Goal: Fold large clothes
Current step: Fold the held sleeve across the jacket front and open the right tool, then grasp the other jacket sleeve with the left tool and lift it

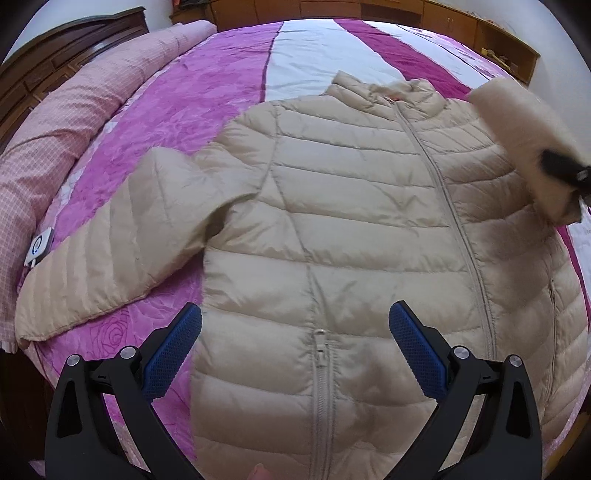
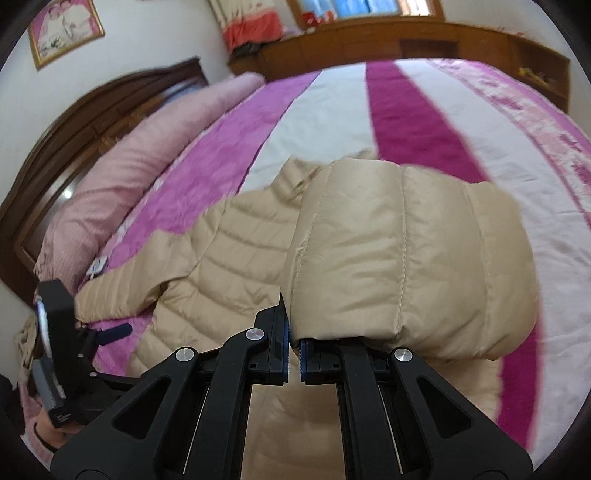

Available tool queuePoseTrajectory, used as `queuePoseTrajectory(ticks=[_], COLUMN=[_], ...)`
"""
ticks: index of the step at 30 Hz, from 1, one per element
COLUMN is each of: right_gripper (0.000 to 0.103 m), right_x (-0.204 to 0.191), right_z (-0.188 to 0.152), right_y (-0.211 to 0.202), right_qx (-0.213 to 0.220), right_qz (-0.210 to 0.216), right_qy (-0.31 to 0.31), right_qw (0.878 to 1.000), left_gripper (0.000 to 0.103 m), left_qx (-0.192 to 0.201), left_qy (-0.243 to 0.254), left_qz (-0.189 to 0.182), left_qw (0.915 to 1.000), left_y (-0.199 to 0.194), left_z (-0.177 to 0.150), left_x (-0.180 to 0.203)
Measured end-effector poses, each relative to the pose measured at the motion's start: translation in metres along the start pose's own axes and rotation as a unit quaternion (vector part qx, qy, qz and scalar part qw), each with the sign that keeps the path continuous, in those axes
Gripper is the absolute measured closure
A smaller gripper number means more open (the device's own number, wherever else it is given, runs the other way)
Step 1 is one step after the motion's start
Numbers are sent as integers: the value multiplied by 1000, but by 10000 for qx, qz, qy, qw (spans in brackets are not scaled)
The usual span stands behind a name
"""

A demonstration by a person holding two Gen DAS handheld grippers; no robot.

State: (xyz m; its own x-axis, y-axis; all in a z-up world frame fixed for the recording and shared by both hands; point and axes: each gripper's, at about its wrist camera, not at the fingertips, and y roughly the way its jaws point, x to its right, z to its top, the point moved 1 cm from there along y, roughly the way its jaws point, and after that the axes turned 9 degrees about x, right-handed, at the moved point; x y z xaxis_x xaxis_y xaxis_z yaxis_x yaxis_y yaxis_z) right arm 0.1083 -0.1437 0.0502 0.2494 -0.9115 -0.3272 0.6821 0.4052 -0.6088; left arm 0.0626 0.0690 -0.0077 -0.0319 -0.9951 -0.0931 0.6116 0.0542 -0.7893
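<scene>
A: How is the beige puffer jacket laid?

B: It is spread front-up on the bed cover, zip closed. Its long axis runs from the hem, nearest the left wrist camera, to the collar, which points toward the far wooden cabinets. The one sleeve is stretched out sideways and slightly hemward, toward the pink rolled quilt.

A: And the other sleeve?

B: Its cuff end is pinched by the right gripper, whose jaws are closed on the cloth, and it is held lifted above the jacket's body.

A: The left gripper?

B: It is held with its jaws wide apart above the hem; nothing is gripped. Whether the blue pads touch the fabric cannot be told.

A: What room is seen around the jacket?

B: Bare striped cover is seen beyond the collar and past the lifted sleeve. On the quilt side the outstretched cuff lies near the bed's edge, with a small white tag-like item just beside it and the dark headboard behind the quilt.
</scene>
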Motion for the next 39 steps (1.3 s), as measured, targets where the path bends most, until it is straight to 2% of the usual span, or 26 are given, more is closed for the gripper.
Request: queuePoseTrajectory(ticks=[5,8,10,12,15,21,24,29,33,39], right_gripper=[97,92,84,64,47,41,33,33,28,28], right_x=[-11,-10,-10,-9,-14,-18,-6,30,70,112], right_z=[-18,-29,-33,-36,-36,-39,-44,-48,-51,-61], right_y=[50,70,79,81,64,13,-14,-40,-63,-85], right_qx=[-479,-705,-790,-831,-671,-448,-416,-416,-204,-87], right_qz=[75,52,90,167,228,74,-318,-864,-1408,-1787], right_qy=[79,142,256,465,514,267,149,378,829,1321], right_qw=[9988,9974,9965,9953,9962,9986,9985,9947,9863,9749], left_gripper=[5,5,5,5,5,5,5,5,5,5], left_qx=[-80,-96,-117,-159,-189,-20,52,97,8,144], left_qy=[-75,-53,-58,-94,-134,51,192,565,724,1308], left_qz=[3,22,28,59,15,-126,-282,-611,-1103,-1249], left_qw=[9999,9999,9999,9998,9997,9999,9994,9965,9913,9834], left_y=[6,7,7,9,10,1,-5,-11,-12,-9], left_z=[-4,-8,-9,-11,-11,-4,1,11,22,34], left_x=[-8,-12,-14,-17,-18,-4,7,40,71,119])
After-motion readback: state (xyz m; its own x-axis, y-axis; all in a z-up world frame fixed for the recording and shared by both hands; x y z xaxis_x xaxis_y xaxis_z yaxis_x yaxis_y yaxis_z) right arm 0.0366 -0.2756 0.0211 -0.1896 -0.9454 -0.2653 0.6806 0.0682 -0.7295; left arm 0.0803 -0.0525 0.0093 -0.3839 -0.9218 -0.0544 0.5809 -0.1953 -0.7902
